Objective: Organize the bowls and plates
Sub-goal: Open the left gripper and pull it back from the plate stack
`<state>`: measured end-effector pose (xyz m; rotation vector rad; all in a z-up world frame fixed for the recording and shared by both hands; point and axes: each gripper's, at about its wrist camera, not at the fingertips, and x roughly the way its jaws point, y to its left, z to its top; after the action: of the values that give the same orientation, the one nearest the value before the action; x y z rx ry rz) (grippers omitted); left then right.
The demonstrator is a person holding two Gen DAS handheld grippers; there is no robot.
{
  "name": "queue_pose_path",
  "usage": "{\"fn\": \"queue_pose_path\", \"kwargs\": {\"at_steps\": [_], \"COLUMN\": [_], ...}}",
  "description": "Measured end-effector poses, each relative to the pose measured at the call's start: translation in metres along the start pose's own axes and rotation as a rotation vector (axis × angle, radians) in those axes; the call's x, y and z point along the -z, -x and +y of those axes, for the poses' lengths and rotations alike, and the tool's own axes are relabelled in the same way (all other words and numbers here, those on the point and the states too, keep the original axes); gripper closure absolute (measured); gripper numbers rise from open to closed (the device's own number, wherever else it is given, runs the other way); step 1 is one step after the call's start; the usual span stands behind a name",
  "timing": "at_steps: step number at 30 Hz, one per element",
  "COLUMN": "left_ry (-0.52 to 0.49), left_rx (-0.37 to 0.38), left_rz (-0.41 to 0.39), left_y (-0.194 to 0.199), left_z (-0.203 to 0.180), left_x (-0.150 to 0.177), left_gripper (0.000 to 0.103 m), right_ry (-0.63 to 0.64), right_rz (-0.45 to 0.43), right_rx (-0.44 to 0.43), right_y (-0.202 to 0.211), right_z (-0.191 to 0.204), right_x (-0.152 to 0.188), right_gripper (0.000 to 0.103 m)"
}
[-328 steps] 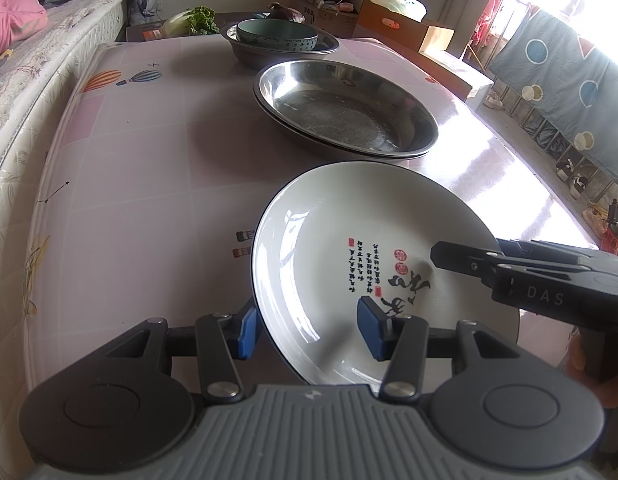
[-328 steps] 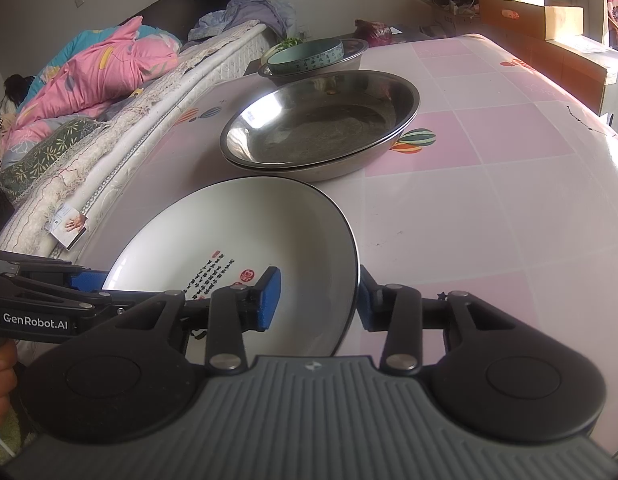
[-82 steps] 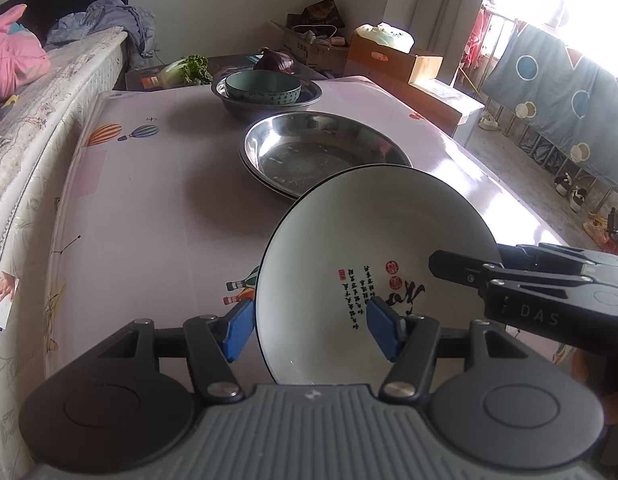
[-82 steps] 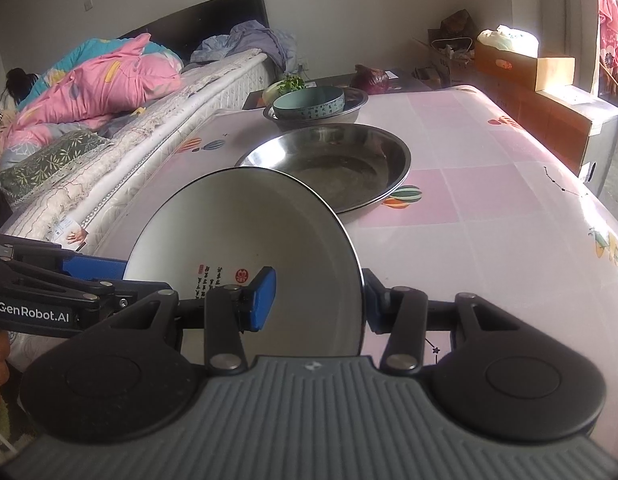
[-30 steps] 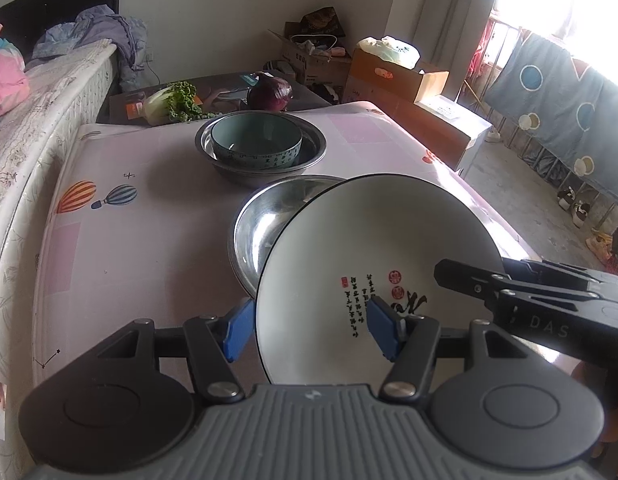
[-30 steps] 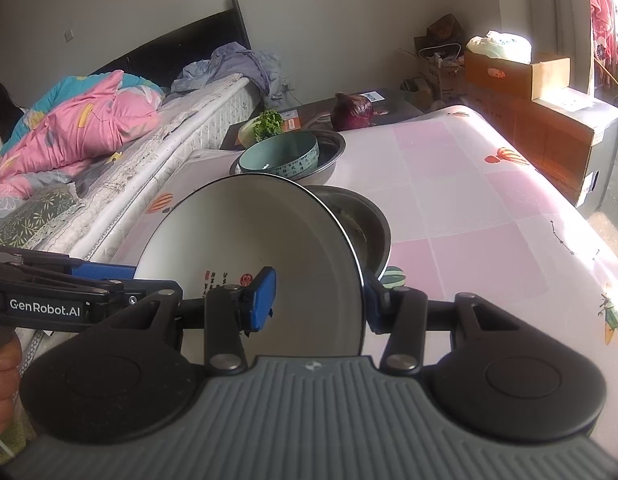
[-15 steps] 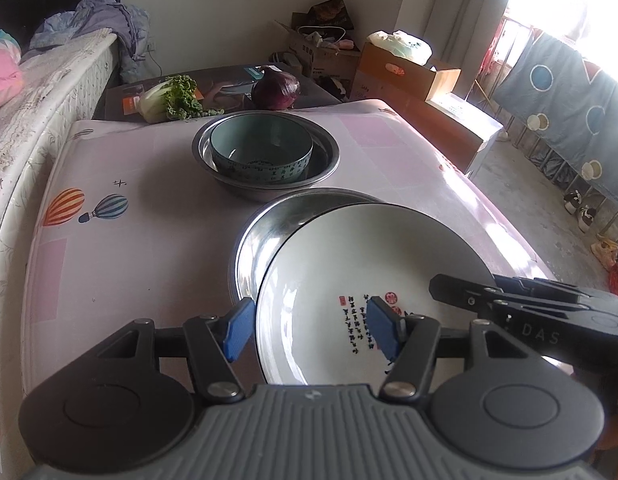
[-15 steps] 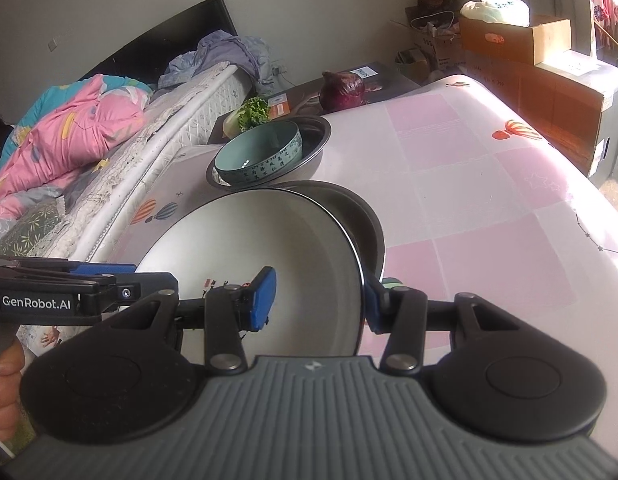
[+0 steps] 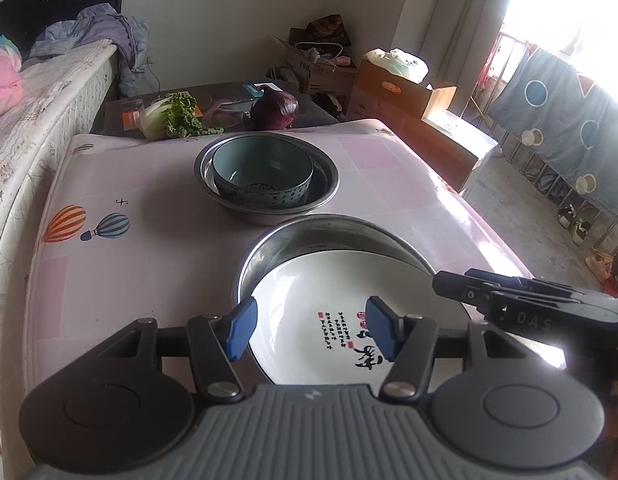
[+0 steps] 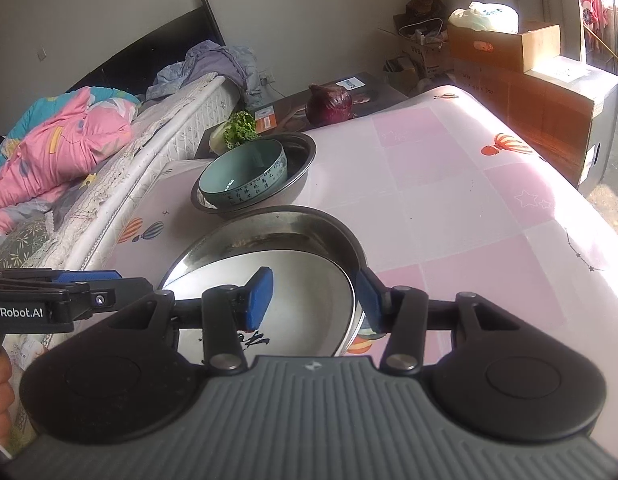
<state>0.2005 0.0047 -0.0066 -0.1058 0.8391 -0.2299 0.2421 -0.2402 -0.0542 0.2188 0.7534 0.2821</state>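
A white plate with black rim and calligraphy (image 9: 325, 312) lies inside the wide steel dish (image 9: 269, 246) on the pink table; it also shows in the right wrist view (image 10: 293, 280) within the steel dish (image 10: 277, 224). My left gripper (image 9: 307, 326) is open, its blue pads straddling the plate's left rim. My right gripper (image 10: 315, 298) is open, its pads straddling the plate's right rim and the dish edge. Beyond, a teal bowl (image 9: 263, 176) sits in a smaller steel bowl (image 9: 325, 168).
A bed (image 10: 69, 144) runs along the table's left side. A red cabbage (image 9: 275, 112) and leafy greens (image 9: 173, 116) lie on a dark low table past the far edge. Cardboard boxes (image 10: 549, 76) stand at the right.
The plate has come down from a tilted hold over the steel dish to lie flat inside it. Both grippers moved forward with it, and their pads no longer press the rim.
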Motion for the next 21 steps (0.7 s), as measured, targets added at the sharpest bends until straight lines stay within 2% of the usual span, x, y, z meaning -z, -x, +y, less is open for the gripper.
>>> {"fn": "queue_pose_path", "kwargs": {"at_steps": [7, 12, 14, 21], "left_ry": [0.006, 0.005, 0.004, 0.023], "left_rx": [-0.009, -0.027, -0.035, -0.051], "left_rz": [-0.016, -0.007, -0.005, -0.009], "left_y": [0.012, 0.015, 0.017, 0.027], "left_z": [0.002, 0.001, 0.001, 0.006], "left_x": [0.006, 0.011, 0.013, 0.018], "left_gripper": [0.038, 0.03, 0.026, 0.021], "right_ry": [-0.013, -0.025, -0.033, -0.036], "right_rz": [-0.018, -0.025, -0.024, -0.008], "right_rx": [0.006, 0.01, 0.012, 0.02], "right_y": [0.013, 0.025, 0.029, 0.044], "right_z": [-0.002, -0.004, -0.006, -0.005], "right_x": [0.002, 0.01, 0.013, 0.024], "right_gripper": [0.053, 0.042, 0.033, 0.025]}}
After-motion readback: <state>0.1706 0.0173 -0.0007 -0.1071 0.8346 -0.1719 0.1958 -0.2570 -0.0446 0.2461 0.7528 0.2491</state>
